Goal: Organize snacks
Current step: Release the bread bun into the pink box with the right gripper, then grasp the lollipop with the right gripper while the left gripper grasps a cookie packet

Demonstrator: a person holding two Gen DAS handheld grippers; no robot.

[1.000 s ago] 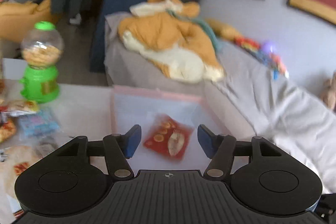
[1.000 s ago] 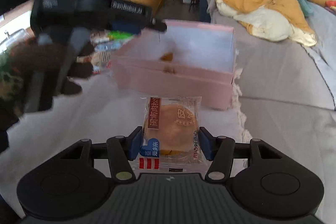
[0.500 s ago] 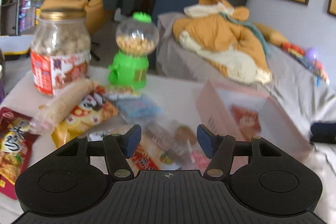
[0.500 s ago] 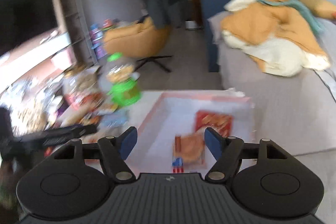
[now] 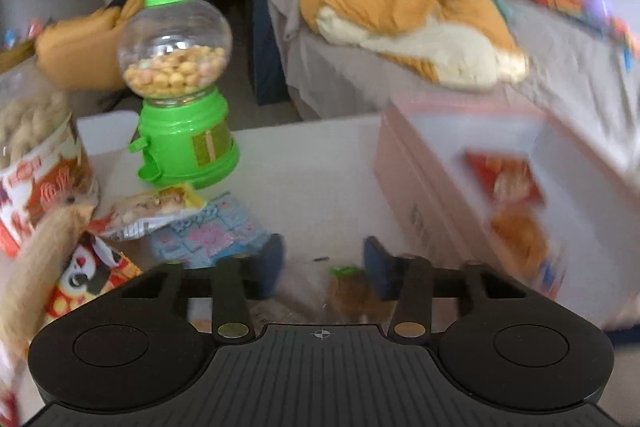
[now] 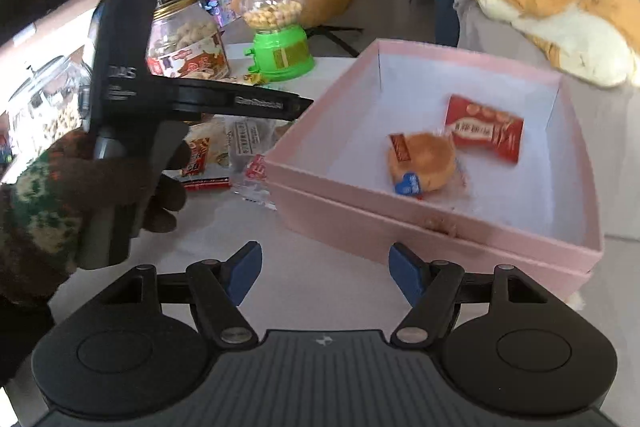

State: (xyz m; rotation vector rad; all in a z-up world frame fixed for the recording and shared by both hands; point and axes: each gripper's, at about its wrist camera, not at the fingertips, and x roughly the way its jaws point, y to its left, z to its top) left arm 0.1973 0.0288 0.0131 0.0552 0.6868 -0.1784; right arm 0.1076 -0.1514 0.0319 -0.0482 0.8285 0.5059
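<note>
A pink box (image 6: 424, 223) stands on the white table; it also shows blurred in the left wrist view (image 5: 412, 183). In it lie a red snack packet (image 6: 484, 133) and a wrapped round pastry (image 6: 424, 163). My right gripper (image 6: 325, 275) is open and empty, in front of the box's near wall. My left gripper (image 5: 323, 265) is open, low over a clear wrapped snack with a green label (image 5: 348, 291) that lies between its fingers. The left gripper's body (image 6: 168, 99) shows in the right wrist view, over a pile of snack packets (image 6: 224, 147) left of the box.
A green candy dispenser (image 5: 180, 95) and a jar of snacks (image 6: 186, 47) stand at the table's back. Loose packets, a blue one (image 5: 212, 231) among them, lie left of the box. A bed with an orange plush toy (image 5: 416, 11) lies behind.
The pastry left my right gripper and now lies in the box; the right gripper pulled back. My left gripper swung left from over the box and lowered onto the loose snacks.
</note>
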